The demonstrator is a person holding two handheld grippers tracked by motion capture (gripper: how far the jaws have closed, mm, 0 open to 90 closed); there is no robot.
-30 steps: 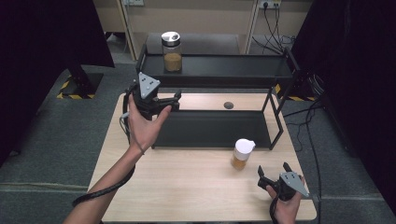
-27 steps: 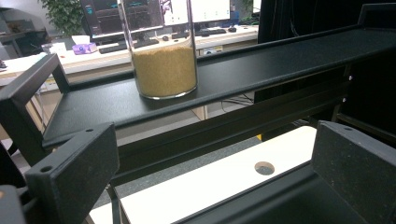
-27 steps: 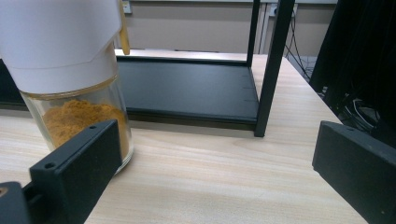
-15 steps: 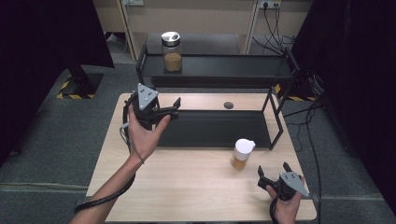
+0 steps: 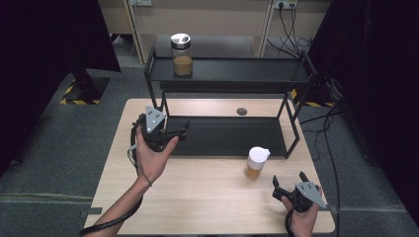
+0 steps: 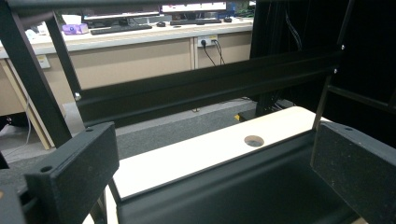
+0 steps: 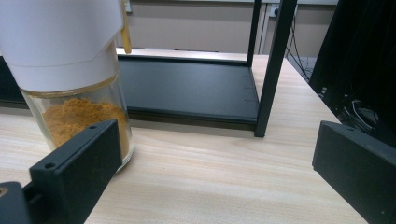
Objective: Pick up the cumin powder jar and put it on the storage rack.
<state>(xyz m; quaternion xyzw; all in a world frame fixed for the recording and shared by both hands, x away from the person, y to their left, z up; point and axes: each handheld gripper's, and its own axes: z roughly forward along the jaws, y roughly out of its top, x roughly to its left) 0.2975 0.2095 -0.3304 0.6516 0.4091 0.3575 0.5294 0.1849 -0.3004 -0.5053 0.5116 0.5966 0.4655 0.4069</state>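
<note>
Right gripper view: spice jar [image 7: 70, 70] beside left jaw

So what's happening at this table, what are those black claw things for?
A person holds a two-jaw gripper in each hand. The left gripper is open and empty at the lower shelf of a black rack. The right gripper rests open near the table's front edge, close to a white-capped spice jar that stands untouched on the table. A second jar sits on the top shelf.

Two spice jars: one [image 5: 257, 163]; another [image 5: 182, 54]; one rack [image 5: 227, 136].
</note>
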